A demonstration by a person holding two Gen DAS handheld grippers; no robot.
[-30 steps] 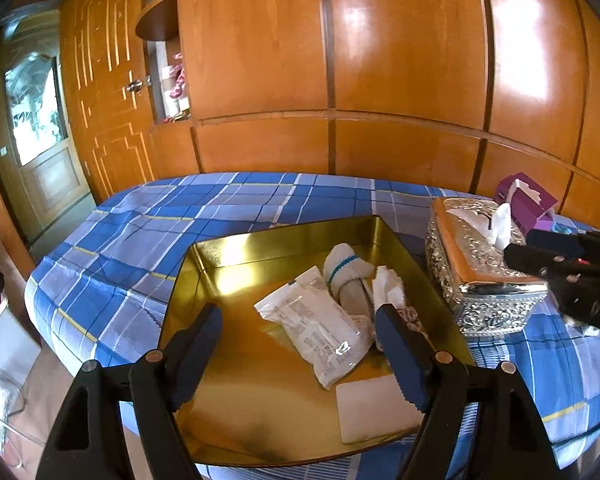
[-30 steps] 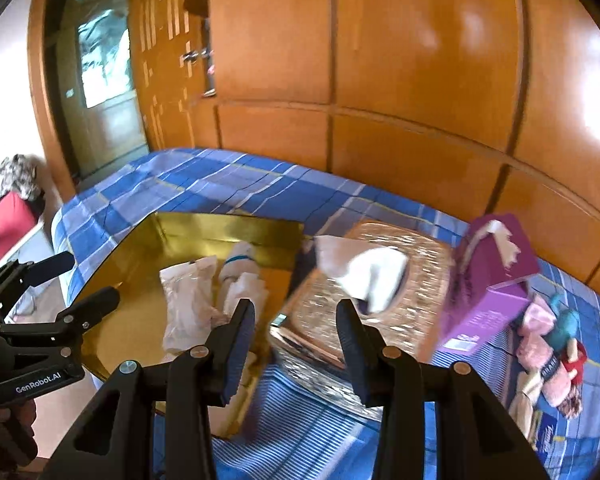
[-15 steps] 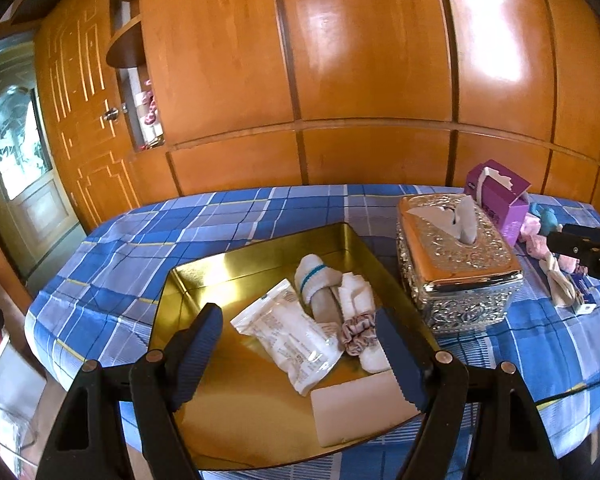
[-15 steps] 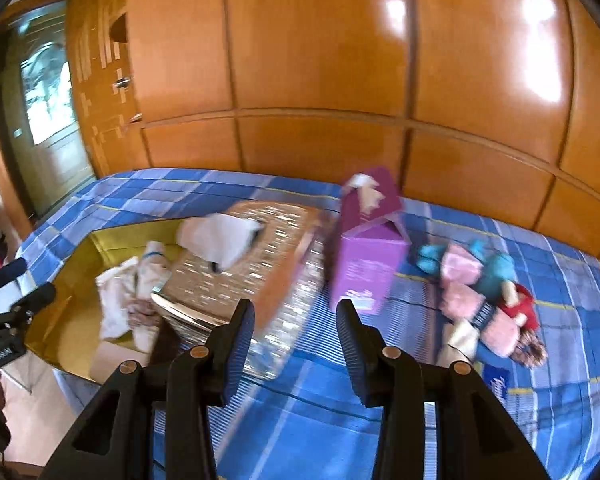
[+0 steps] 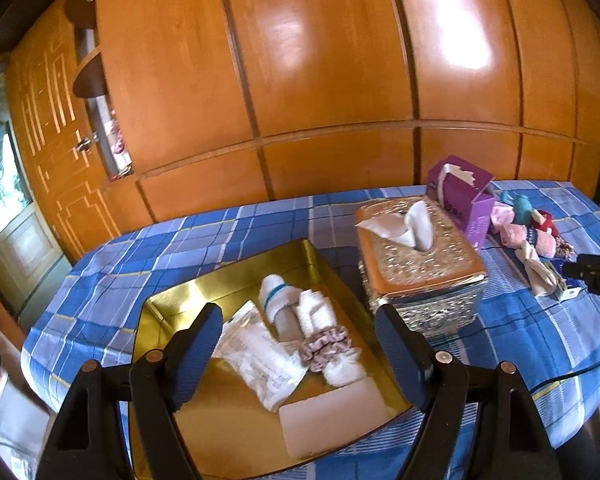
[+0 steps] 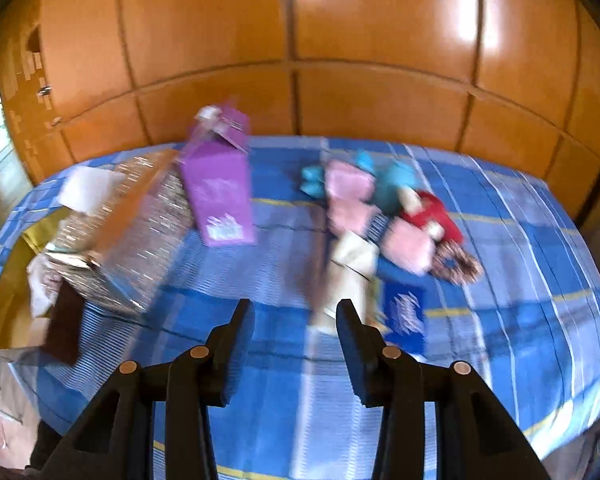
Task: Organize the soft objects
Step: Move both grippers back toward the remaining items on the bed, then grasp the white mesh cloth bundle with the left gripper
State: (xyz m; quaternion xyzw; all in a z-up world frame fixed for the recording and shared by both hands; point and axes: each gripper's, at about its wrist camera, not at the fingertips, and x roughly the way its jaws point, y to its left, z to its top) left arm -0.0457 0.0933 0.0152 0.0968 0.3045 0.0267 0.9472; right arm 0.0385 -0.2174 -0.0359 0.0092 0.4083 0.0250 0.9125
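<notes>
Heap of soft objects [image 6: 384,216] lying on the blue checked bedspread [image 6: 520,264] at about 1 o'clock from the right gripper [image 6: 296,320]: pink pieces, teal pieces, a red piece, a patterned scrunchie at its 4 o'clock edge. Cream cloth [image 6: 350,276] stretched from the heap toward the gripper, its near end just beyond the right fingertip; contact impossible to tell because of blur. Blue packet [image 6: 406,314] just beside the cloth, at its 3 o'clock. Right jaws parted, holding nothing.

More soft things already inside the gold tray [image 5: 172,312]: rolled white sock with a teal band [image 5: 278,300], white folded socks [image 5: 320,312], pink scrunchie [image 5: 326,344] on top of them, clear plastic packet [image 5: 260,360] at 9 o'clock of the socks, flat white pad [image 5: 332,416] at the tray's near corner. Left gripper [image 5: 300,344] above the near part of the tray, jaws wide apart, empty.

Silver embossed tissue box [image 5: 420,264] just beside the tray at its 3 o'clock, a white tissue standing out of the top. Purple tissue carton [image 5: 460,196] behind it at 1 o'clock, touching or almost touching. Orange wooden wardrobe panels [image 5: 320,80] along the far edge of the bed.
</notes>
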